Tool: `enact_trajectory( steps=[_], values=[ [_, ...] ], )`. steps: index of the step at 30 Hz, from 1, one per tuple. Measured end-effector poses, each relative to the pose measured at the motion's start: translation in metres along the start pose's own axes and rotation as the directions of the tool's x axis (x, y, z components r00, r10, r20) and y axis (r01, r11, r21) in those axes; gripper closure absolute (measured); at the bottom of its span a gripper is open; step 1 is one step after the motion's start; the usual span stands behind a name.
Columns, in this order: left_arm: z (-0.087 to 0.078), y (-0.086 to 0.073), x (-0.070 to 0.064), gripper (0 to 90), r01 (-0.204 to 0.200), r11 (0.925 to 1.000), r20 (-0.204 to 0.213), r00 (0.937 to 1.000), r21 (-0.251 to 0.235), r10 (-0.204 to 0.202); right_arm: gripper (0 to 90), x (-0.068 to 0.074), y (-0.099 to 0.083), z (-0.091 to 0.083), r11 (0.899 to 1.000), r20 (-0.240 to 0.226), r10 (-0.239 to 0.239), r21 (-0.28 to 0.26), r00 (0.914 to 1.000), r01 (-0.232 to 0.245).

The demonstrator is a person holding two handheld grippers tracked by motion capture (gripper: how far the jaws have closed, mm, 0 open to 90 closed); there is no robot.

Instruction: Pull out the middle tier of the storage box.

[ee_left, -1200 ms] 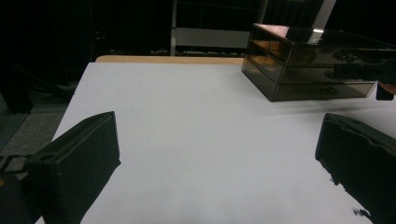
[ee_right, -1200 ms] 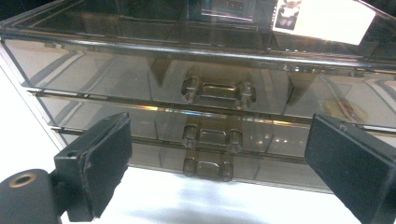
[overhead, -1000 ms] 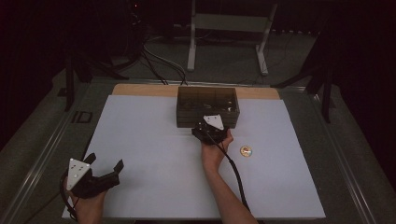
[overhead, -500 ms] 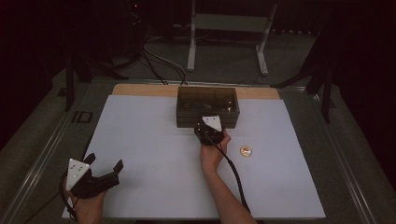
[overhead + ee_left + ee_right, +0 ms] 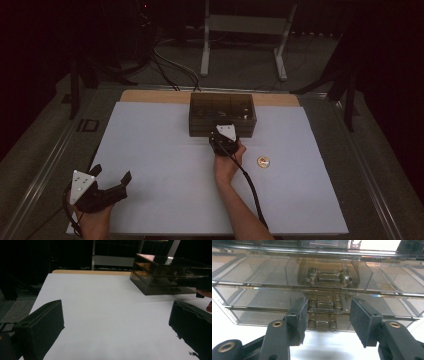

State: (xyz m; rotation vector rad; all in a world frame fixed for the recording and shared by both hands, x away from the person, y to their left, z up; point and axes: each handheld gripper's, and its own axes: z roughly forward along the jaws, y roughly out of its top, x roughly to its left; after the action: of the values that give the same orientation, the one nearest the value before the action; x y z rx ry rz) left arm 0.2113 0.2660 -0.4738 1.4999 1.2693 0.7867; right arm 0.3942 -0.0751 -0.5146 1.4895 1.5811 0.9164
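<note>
Your left gripper [image 5: 111, 181] sits at the near left corner of the white table mat [image 5: 160, 150], well apart from the smoky transparent drawer box [image 5: 222, 115] and far to its left and nearer to you. Its jaws are spread wide and hold nothing; in the left gripper view they frame bare mat, with the drawer box [image 5: 170, 275] off to the upper right.

The drawer box stands at the far middle of the mat, its front facing you. It has three shallow drawers stacked one above the other, each with a small clear handle at the centre of its front.

Your right gripper [image 5: 223, 141] is just in front of the drawer box, pointing at its front. In the right gripper view its jaws [image 5: 327, 317] are parted a moderate way and stand to either side of the middle drawer's handle [image 5: 325, 306], holding nothing. You cannot tell whether the pads touch the handle.

To the right of the drawer box and nearer to you, a small round gold-coloured object [image 5: 263, 162] lies on the mat, close beside your right hand [image 5: 227, 165].
</note>
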Motion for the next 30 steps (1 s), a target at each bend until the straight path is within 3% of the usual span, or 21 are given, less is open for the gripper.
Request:
enact_trajectory(
  steps=[17, 30],
  values=[
    [-0.0011, -0.0001, 0.0004, 1.2, 0.004, 1.0, 0.0, 1.0, -0.003, -0.004, 54.8, 0.0044, -0.0028, 0.0047, 1.0, 0.011, 0.008, 0.025, 0.9999, -0.008],
    [-0.0013, -0.0002, 0.0004, 1.1, 0.003, 1.0, 0.0, 1.0, -0.001, -0.003, 55.5, 0.0061, -0.0021, 0.0044, 0.999, 0.02, 0.023, 0.025, 0.9995, -0.023]
  ],
)
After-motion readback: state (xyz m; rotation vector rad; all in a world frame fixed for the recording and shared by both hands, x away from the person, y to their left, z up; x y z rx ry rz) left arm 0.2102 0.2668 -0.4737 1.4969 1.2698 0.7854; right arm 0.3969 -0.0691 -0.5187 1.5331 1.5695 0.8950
